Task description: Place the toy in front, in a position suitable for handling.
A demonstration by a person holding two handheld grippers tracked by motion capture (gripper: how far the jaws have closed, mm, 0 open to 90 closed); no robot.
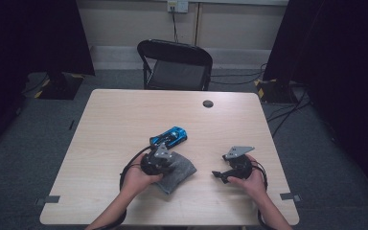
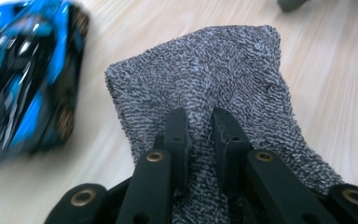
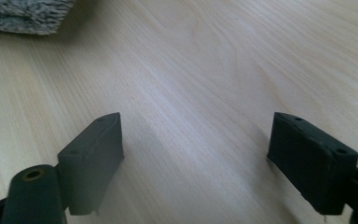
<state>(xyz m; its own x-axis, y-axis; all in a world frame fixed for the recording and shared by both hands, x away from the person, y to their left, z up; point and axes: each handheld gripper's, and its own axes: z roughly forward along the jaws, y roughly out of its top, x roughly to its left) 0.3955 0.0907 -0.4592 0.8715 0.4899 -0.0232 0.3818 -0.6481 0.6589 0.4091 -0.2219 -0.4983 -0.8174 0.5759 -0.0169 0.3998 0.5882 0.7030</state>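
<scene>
- One table (image 1: 124,115).
- One grey cloth (image 1: 179,173), near the middle of the table.
- One blue toy car (image 1: 169,136), just beyond the cloth.
- Two grippers: the left gripper (image 2: 199,122) on the cloth, the right gripper (image 3: 193,140) to the right of it.
- One dark round disc (image 1: 208,103), at the far side of the table.
- One black folding chair (image 1: 175,64), beyond the table.

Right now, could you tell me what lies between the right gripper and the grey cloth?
Bare tabletop in the high view, between the right gripper and grey cloth.
</scene>
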